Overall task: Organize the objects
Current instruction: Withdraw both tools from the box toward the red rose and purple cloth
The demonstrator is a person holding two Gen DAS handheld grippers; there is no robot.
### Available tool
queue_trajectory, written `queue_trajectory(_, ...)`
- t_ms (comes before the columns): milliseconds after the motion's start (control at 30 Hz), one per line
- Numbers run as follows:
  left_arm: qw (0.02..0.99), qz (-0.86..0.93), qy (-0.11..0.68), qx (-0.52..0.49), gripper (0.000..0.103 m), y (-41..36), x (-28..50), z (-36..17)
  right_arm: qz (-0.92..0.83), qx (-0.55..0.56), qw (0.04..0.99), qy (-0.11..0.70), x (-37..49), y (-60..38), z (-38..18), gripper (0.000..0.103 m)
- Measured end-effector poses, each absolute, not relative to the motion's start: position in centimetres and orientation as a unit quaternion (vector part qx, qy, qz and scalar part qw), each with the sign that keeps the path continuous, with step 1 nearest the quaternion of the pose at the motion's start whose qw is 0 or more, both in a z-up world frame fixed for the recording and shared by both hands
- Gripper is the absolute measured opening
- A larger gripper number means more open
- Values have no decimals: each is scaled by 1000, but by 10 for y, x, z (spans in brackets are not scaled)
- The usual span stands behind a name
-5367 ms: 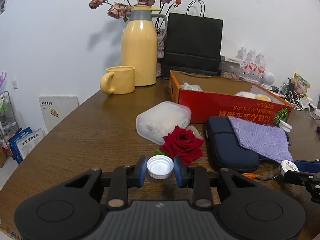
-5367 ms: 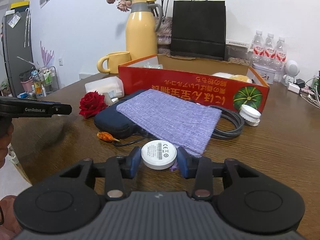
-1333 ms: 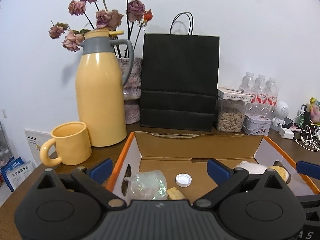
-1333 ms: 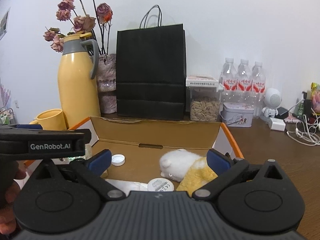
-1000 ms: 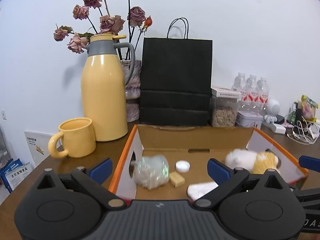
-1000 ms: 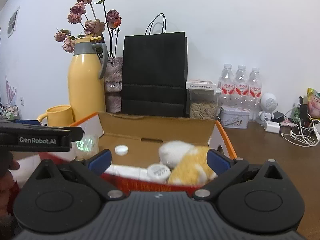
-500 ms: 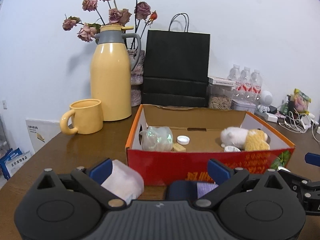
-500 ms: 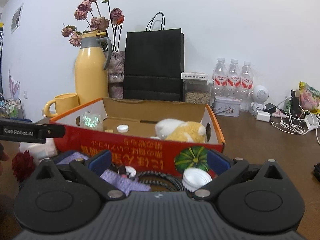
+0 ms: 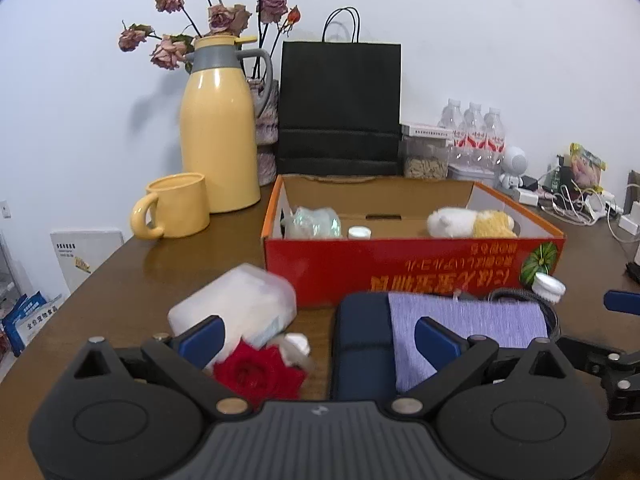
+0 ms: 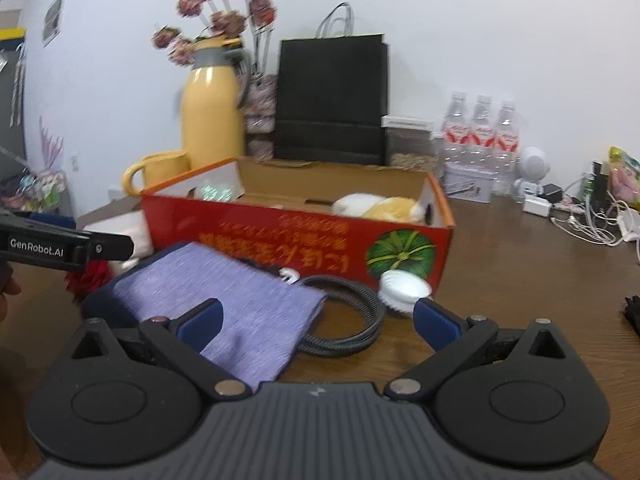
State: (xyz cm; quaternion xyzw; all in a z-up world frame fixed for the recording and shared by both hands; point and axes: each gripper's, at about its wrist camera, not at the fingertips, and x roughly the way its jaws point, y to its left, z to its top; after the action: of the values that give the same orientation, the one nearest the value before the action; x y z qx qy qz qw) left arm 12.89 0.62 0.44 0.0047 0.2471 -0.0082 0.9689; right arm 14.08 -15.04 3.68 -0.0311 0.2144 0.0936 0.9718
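Note:
The red cardboard box (image 9: pixel 412 268) (image 10: pixel 280 232) holds a white bottle cap (image 9: pixel 359 233), a crinkled clear bag (image 9: pixel 316 222) and a white-and-yellow plush toy (image 9: pixel 468 222) (image 10: pixel 380 205). In front of it lie a purple cloth (image 9: pixel 464 320) (image 10: pixel 224 300) on a navy pouch (image 9: pixel 360 344), a red rose (image 9: pixel 256 372), a clear plastic container (image 9: pixel 236 308), a coiled grey cable (image 10: pixel 344 320) and a white ribbed lid (image 10: pixel 404 286) (image 9: pixel 550 286). My left gripper (image 9: pixel 318 338) is open over the rose and pouch. My right gripper (image 10: pixel 318 320) is open over the cloth and cable.
A yellow jug (image 9: pixel 218 128), a yellow mug (image 9: pixel 176 206), a black paper bag (image 9: pixel 340 108) and water bottles (image 9: pixel 474 132) stand behind the box. Chargers and cables (image 10: pixel 580 216) crowd the right side. The table edge (image 9: pixel 80 292) runs along the left.
Both grippers let go of the cap and the round white disc in the box, then drew back toward the table's near side. They now hang open and empty over the items in front.

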Motion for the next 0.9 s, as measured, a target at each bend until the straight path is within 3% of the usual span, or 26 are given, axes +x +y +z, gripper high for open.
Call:
queue_trajectory(700,965,18,261,-6,101,35,103,0,150,-47,942,297,184,-98,24,103)
queue_trajectory(800,963,28,267,-5,101,38,109,-4,146,-49,944,293,182,-99,24,93)
queue_trajectory(867,962,36,271,-7,101,41,115,-7,133,-47,946,291,182,-101,24,76)
queue_trajectory(900,961,39,273,-9,101,43,118,-8,128,-45,947,292,182,-103,24,74)
